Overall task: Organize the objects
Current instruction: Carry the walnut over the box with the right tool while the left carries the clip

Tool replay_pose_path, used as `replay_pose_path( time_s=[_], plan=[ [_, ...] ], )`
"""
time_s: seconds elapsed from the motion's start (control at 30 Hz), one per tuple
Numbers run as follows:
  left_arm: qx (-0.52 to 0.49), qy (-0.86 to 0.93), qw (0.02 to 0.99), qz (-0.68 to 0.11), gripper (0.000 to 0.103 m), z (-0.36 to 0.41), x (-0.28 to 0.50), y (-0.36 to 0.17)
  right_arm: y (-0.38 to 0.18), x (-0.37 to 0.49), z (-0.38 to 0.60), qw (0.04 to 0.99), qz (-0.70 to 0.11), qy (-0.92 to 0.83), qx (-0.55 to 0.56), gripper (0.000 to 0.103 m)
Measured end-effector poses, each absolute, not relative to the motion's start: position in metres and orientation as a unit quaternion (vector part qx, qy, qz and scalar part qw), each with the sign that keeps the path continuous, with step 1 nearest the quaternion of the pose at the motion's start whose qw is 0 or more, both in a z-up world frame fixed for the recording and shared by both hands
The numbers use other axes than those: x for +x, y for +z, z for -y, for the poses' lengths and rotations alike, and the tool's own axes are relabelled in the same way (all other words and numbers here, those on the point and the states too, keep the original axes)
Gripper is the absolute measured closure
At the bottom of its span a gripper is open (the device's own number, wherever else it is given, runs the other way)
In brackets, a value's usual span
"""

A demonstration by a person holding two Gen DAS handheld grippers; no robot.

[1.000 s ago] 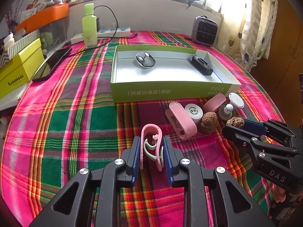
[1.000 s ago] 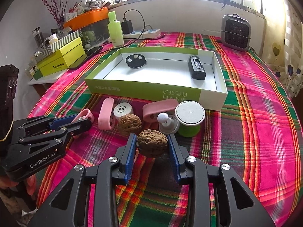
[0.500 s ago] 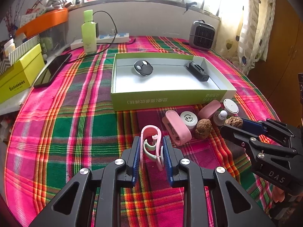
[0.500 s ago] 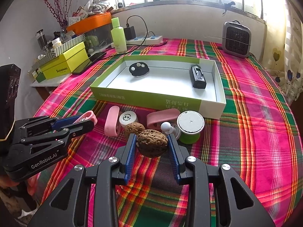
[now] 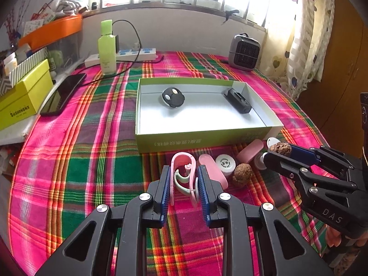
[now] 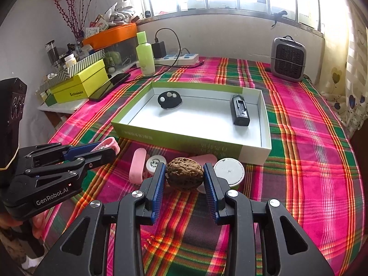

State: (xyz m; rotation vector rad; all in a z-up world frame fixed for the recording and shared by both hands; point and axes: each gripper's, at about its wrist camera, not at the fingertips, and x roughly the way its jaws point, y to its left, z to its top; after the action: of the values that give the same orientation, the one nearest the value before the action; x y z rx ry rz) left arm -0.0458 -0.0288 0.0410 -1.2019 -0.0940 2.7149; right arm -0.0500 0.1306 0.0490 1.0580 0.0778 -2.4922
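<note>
My left gripper (image 5: 184,172) is shut on a pink clip (image 5: 181,158) with a pale green inner piece, held just above the plaid cloth in front of the green box (image 5: 207,139). My right gripper (image 6: 184,168) is shut on a brown walnut (image 6: 184,174), also short of the green box (image 6: 174,138). Each gripper shows in the other's view: the right gripper (image 5: 276,154) with its walnut (image 5: 279,148), and the left gripper (image 6: 108,149) with the clip (image 6: 110,142). Inside the box lie a black round remote (image 5: 173,97) and a black rectangular device (image 5: 238,101).
Between the grippers, on the cloth, lie a pink case (image 5: 212,170), a white jar (image 5: 225,163), a second walnut (image 5: 242,173), another pink case (image 5: 249,150) and a white-lidded tub (image 6: 228,169). Behind the box stand a green bottle (image 5: 107,50), a power strip (image 5: 128,55) and a small heater (image 5: 245,53). A phone (image 5: 63,93) and yellow box (image 5: 23,101) sit at left.
Both grippers have risen a little and drawn back with the clip and the walnut held in them. The walnut now hangs above the items on the cloth.
</note>
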Motion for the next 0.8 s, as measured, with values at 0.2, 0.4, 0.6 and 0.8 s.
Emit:
replay_pose_path(
  time_s=[0.2,0.4,0.6,0.8],
  plan=[
    [-0.4,0.912,0.086,0.035,0.081,0.029,-0.06,0.047,0.057,-0.062,-0.129,0.215,-0.029,-0.901,0.375,0.068],
    [-0.4,0.912,0.087,0.034,0.081,0.026,-0.074,0.05,0.06,-0.076,-0.128,0.213,-0.028,-0.902,0.375,0.068],
    [-0.402,0.911,0.088,0.033,0.082,0.025,-0.093,0.052,0.061,-0.096,-0.128,0.206,-0.027,-0.902,0.377,0.068],
    [-0.407,0.908,0.09,0.037,0.081,0.026,-0.117,0.053,0.062,-0.118,-0.124,0.199,-0.036,-0.903,0.38,0.068]
  ],
)
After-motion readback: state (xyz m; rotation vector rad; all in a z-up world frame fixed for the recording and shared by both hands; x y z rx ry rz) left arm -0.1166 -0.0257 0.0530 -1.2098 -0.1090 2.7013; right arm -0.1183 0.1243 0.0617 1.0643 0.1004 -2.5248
